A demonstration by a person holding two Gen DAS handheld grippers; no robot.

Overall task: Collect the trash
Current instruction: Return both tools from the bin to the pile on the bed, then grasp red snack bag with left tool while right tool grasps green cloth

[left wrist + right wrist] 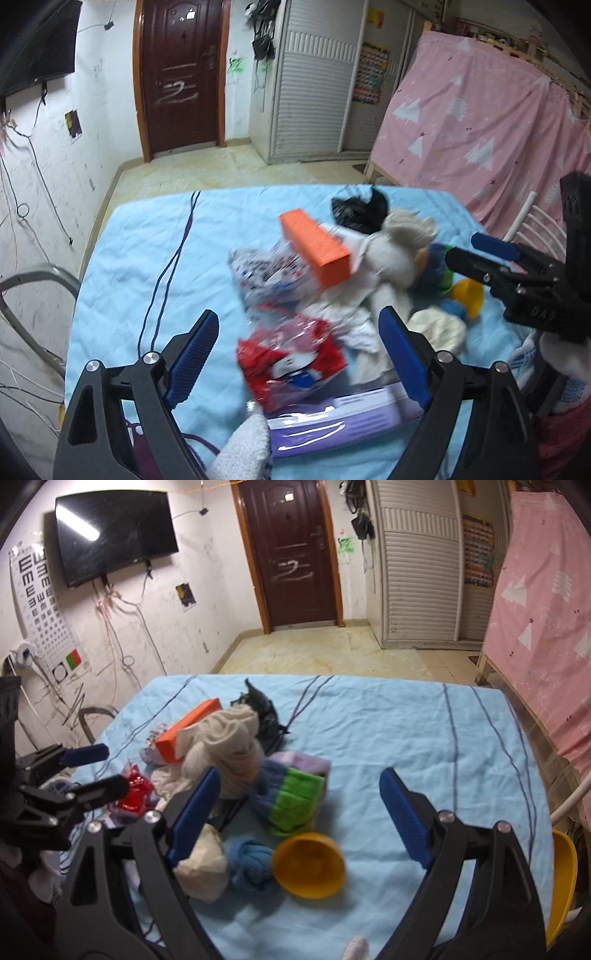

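Two grippers: both are tilting down over the table (406,731), blue-padded fingers spread wide, nothing between the pads.
Left gripper (299,356): it is hanging over the near clutter, jaws gaping and gripping nothing; in the right wrist view it is showing at the left edge (99,768).
Right gripper (299,812): it is pointing at the sock pile, jaws wide and empty; in the left wrist view it is reaching in from the right (476,254).
Red wrapper (291,363): crinkled glossy plastic, lying on the cloth in the gap between the left fingers, touching neither pad.
Purple packet (332,421): flat and shiny, lying just below the wrapper, near the right-hand pad.
Orange box (316,247): a long cardboard carton, tilting on the heap beyond the wrapper.
Printed clear bag (258,269): crumpled film, lying beside the box.
Black bag (358,210): thin crumpled plastic, lying at the far side of the heap.
Yellow bowl (308,866): smooth plastic, lying on its side between the right fingers, untouched.
Socks: a cream bundle (229,746), a striped knit one (291,797) and a blue ball (251,864) are lying around the bowl.
Cloth: a light blue quilted cover with dark stripes is draping the table.
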